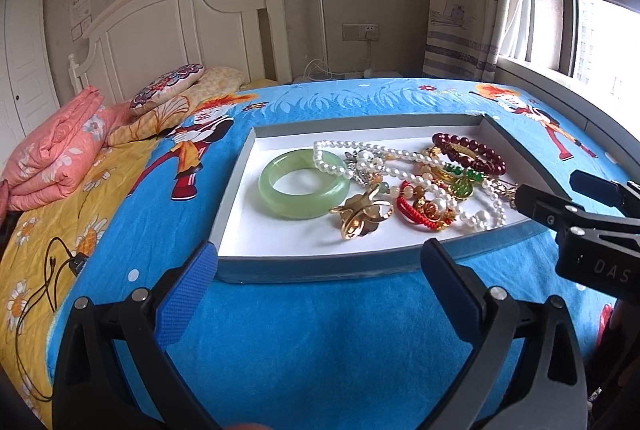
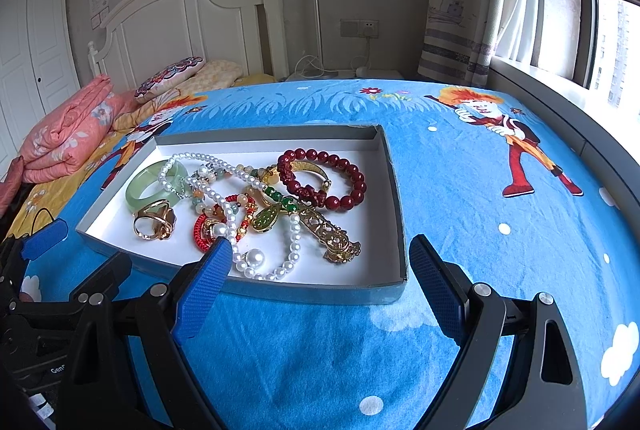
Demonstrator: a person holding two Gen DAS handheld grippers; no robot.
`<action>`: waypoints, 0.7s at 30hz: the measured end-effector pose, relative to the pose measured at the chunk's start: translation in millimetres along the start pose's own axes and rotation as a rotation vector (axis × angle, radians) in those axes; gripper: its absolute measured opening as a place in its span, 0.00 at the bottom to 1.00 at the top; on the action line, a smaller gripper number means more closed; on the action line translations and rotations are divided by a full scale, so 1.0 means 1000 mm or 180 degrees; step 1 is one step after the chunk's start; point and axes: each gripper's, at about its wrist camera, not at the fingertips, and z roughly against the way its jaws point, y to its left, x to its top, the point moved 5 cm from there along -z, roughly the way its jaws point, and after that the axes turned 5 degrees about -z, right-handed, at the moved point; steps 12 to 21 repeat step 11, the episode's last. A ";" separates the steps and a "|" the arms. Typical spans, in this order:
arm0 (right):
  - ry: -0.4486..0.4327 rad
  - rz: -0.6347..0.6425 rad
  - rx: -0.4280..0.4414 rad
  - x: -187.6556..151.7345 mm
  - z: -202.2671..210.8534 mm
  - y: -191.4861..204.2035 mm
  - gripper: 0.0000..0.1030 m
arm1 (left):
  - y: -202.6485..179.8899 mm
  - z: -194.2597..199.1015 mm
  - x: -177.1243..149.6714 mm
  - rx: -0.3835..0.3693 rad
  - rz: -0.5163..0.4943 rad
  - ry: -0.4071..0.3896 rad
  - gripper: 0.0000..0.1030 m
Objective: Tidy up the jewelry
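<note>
— What do you see from the left wrist camera?

— The left gripper [image 1: 316, 266] hangs over the blue blanket [image 1: 320, 342], just short of the near wall of a shallow grey tray [image 1: 320, 268]. Its blue pads [image 1: 188, 294] stand wide apart and hold nothing.

— And the jewelry?

— All inside the tray, on its white floor. A green bangle [image 1: 303, 183] lies toward the left, a gold ring [image 1: 362, 214] just beside it. To the right is a tangle: a pearl necklace [image 1: 404, 172], a red cord bracelet [image 1: 424, 210] and a dark red bead bracelet [image 1: 468, 152] at the far right.

— Anything else in that view?

— The right gripper [image 1: 560, 192] comes in from the right edge, its tips near the tray's right wall. Its fingers are parted and empty.

— Now the right wrist camera?

— The right gripper [image 2: 320, 258] is spread wide, holding nothing. Its left pad [image 2: 204, 286] shows in front of the tray's [image 2: 316, 290] near wall and the pearl necklace [image 2: 224, 198]; whether it touches them I cannot tell. Its right pad sits over the blanket [image 2: 460, 166], outside the tray's corner.

— The pieces from there?

— The bangle [image 2: 154, 184] is at the left, the gold ring [image 2: 154, 222] in front of it, the bead bracelet [image 2: 324, 178] toward the back right, and a gold ornament [image 2: 332, 236] lies slantwise near the middle. The left gripper [image 2: 72, 254] shows at the left edge, also open.
</note>
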 end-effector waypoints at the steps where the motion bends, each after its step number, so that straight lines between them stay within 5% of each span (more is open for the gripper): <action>1: -0.0003 -0.0001 0.0002 0.000 0.000 0.000 0.84 | 0.002 0.001 0.000 0.0021 0.0025 -0.0017 0.98; 5: -0.0044 -0.0017 0.0055 0.002 0.002 -0.002 0.84 | 0.013 0.000 0.000 -0.0064 0.0193 0.0016 0.98; 11: 0.0125 0.0167 0.0246 -0.009 0.023 0.000 0.84 | 0.036 0.000 -0.025 -0.0456 0.0662 0.0469 0.98; 21: 0.0125 0.0167 0.0246 -0.009 0.023 0.000 0.84 | 0.036 0.000 -0.025 -0.0456 0.0662 0.0469 0.98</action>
